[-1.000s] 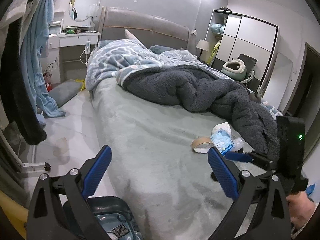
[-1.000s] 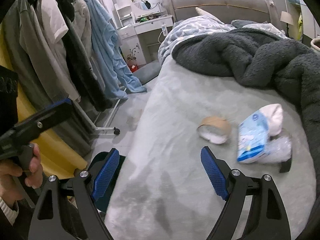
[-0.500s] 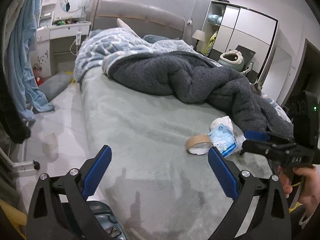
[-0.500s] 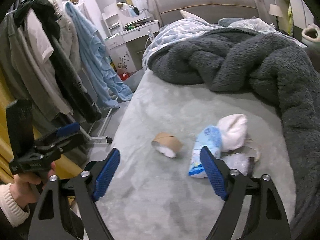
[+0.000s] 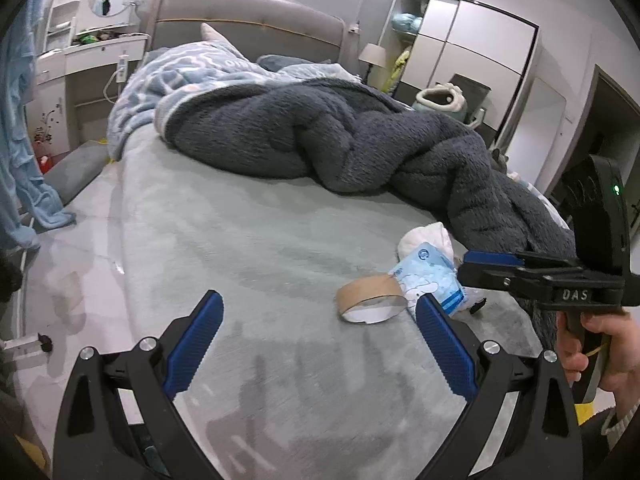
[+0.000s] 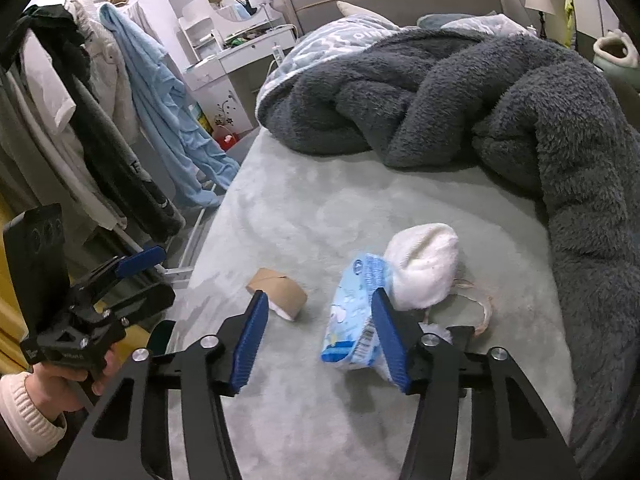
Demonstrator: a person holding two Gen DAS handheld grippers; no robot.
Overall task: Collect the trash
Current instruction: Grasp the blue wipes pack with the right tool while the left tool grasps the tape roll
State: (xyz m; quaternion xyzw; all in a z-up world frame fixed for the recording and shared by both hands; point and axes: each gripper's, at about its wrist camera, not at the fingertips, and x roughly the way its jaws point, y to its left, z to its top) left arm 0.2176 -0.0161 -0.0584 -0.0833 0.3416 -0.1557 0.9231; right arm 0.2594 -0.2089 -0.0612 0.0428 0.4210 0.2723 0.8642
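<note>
The letters "DAS" stand in white on the black body of the right gripper (image 5: 486, 262) where the left wrist view catches it from the side; a green light glows on the unit mounted above it. The blue tissue pack (image 6: 354, 322) carries printed figures and a barcode at its near end, but none of its writing can be read.

All places here are taken from the cardboard tape core (image 6: 278, 294), which lies on its side on the grey-green bed sheet (image 6: 320, 208). The tissue pack lies just to the right of the core, apart from it. A white crumpled wad (image 6: 422, 264) touches the pack's far right side, and a thin tan loop (image 6: 480, 312) lies further right on the sheet. Something clear sits under the pack's near end, mostly hidden by the right finger. The dark grey fleece blanket (image 6: 460, 96) is heaped well beyond the core and curves down its right side.

The right gripper (image 6: 320, 332) has its jaws spread wide and holds nothing; its tips stand either side of the gap between core and pack, the right one overlapping the pack. The left gripper (image 5: 320, 330), nearer than the core, is likewise spread and empty. Its frame is cut off at the bottom edge.
</note>
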